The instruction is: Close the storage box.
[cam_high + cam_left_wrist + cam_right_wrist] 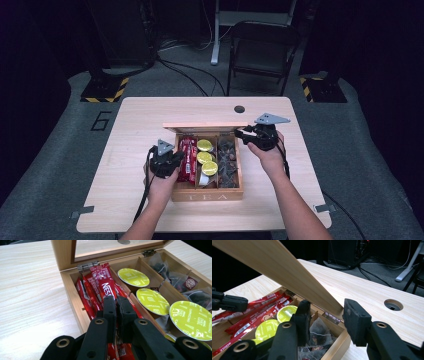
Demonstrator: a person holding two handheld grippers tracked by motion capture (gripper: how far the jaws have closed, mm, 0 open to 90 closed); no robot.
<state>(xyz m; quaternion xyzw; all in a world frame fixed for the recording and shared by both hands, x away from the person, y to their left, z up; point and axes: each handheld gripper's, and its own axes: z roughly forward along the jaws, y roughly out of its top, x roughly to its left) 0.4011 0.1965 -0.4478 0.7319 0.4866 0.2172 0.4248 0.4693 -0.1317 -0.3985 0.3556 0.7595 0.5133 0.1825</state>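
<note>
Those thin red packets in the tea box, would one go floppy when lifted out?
Probably: each red packet is long, thin foil, so it would likely sag beyond the left gripper pinching it. It looks light, and its glossy skin may slip.

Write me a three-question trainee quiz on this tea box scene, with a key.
1. True or false: the left gripper has its jaws closed on a red sachet.
2. Which compartment of the wooden box holds the green-topped capsules: A left, B middle, C right?
3. What does the right gripper hold between its jaws?

Key: 1 true. 2 B, the middle one, between the sachets and the tea bags. 3 The edge of the raised lid, which stands tilted open over the box.
</note>
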